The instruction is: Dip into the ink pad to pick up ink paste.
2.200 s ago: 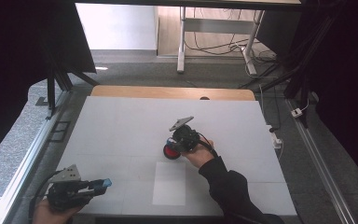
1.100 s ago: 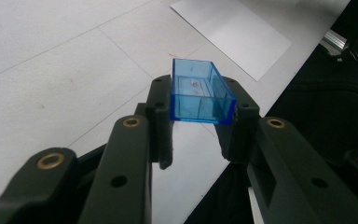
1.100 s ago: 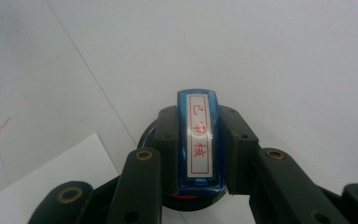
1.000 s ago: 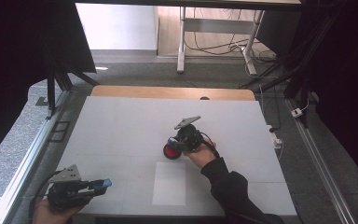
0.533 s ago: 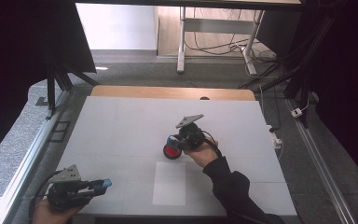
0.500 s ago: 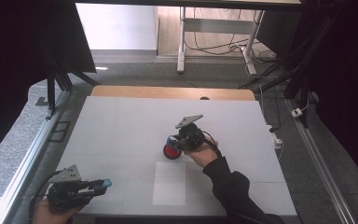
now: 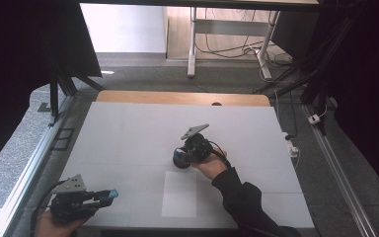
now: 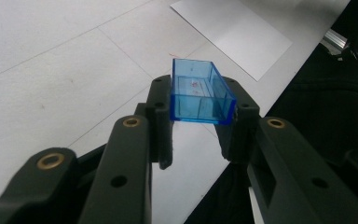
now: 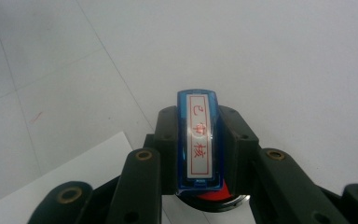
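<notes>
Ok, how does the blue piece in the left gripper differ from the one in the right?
The blue cap in the left gripper is a hollow, see-through box, open inside; the blue stamp in the right gripper carries a white label with red characters and a red base. The cap is near the table's front edge, the stamp mid-table. Both are blue plastic and clamped.

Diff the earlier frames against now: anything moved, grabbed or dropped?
Hardly anything. The right tongs, shut on the stamp, crept a little away from the person, off the paper. Nothing was taken hold of or let go. The left tongs stayed put near the table corner, shut on the blue cap; the paper did not shift.
</notes>
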Available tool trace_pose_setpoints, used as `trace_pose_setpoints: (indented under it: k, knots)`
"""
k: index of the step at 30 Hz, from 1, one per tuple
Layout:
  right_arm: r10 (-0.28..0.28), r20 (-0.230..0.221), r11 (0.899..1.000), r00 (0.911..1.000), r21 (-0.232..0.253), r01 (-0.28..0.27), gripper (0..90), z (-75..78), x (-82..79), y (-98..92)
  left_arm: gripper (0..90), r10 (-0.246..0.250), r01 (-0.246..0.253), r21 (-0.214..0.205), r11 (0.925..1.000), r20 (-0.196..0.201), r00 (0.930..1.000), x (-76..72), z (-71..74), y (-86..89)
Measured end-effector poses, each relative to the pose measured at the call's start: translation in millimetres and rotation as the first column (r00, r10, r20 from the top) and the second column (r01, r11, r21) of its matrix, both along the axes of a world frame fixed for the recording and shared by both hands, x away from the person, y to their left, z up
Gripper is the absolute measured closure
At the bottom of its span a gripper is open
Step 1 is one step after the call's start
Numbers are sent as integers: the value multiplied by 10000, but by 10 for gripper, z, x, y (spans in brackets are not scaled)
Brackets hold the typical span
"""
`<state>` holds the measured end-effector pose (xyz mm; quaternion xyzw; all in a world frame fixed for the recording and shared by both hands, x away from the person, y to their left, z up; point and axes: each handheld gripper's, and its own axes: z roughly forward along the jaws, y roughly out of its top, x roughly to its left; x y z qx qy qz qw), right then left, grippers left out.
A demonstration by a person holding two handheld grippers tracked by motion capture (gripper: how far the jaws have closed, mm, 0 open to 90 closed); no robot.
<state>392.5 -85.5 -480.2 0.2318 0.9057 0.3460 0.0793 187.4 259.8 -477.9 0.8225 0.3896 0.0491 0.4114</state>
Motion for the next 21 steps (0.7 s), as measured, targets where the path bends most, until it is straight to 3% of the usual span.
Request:
trace_pose_setpoints:
  k: [21]
  knots:
    - [-53, 365, 9987, 9993, -513, 72, 715, -27, -27, 76, 683, 18, -18, 8, 10000, -46, 10000, 4, -3, -3]
